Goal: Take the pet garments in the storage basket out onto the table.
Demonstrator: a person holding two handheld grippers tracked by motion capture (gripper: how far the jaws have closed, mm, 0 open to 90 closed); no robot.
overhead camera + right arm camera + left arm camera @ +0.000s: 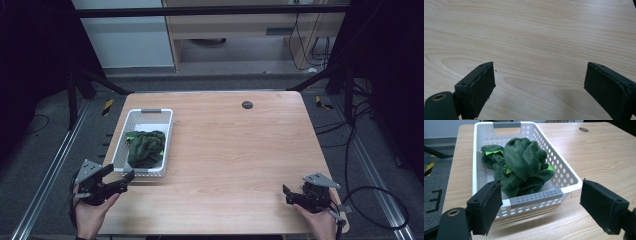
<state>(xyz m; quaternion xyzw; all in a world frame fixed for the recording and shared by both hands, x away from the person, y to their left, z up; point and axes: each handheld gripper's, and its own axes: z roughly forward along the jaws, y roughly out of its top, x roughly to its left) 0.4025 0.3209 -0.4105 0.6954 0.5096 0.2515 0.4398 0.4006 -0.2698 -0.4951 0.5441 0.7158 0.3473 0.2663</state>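
A white perforated basket stands on the left part of the wooden table. Inside it lies a crumpled dark green plush cloth with bright green bits. My left gripper is open at the table's near-left corner, just in front of the basket's near end. In the left gripper view the jaws stand wide apart on either side of the basket's grey handle, with the green cloth beyond. My right gripper is open at the near-right edge. My right gripper holds nothing and faces bare wood.
A dark round grommet is set in the table near its far edge, and the grommet appears far off to the right. Black frame posts, rails and cables surround the table on the floor.
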